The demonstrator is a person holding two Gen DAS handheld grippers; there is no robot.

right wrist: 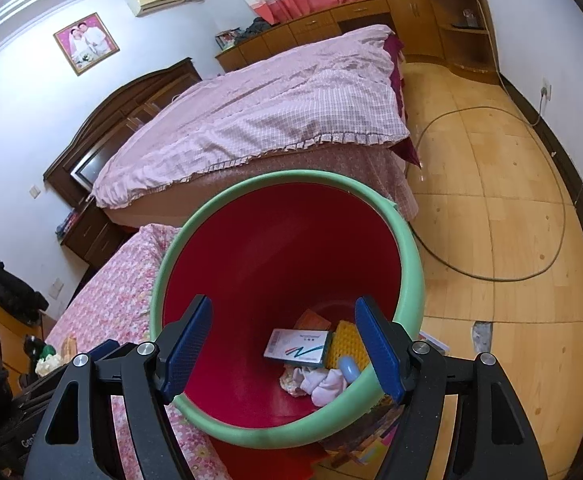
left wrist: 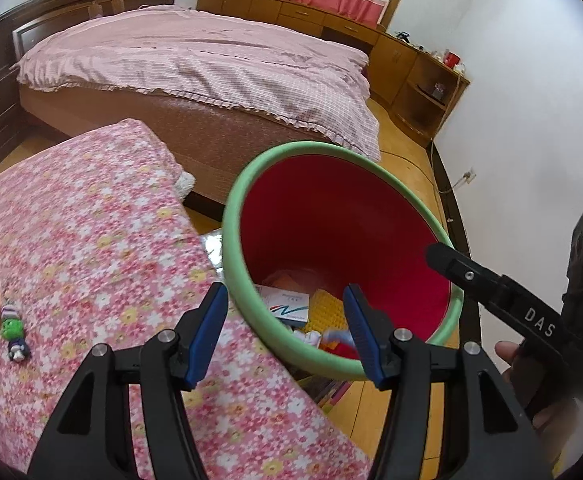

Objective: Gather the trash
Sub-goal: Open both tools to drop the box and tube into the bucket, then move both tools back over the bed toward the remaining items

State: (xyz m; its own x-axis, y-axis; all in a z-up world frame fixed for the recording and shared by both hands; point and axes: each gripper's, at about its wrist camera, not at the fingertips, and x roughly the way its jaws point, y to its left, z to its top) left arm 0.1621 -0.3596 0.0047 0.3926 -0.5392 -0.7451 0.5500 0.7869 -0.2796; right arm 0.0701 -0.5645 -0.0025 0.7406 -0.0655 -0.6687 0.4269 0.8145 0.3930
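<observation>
both grippers, left gripper [left wrist: 285, 330] and right gripper [right wrist: 283, 348], hover with fingers wide and empty over the red bin [right wrist: 409, 280] (already holding a box [right wrist: 296, 345]), so the small toy [left wrist: 12, 330] left of the bin may get overlooked.

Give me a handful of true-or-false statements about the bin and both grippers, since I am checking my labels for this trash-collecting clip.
1. The red bin with the green rim already has items in it. True: a white box, a yellow pad and crumpled cloth lie at its bottom.
2. The right gripper is clamped on the white box. False: its jaws stand apart above the bin with nothing between them.
3. The left gripper holds nothing. True.
4. The bin stands on the bed. False: it stands on the wooden floor, beside the flowered cloth.
5. A small green toy figure lies on the flowered cloth. True.
</observation>
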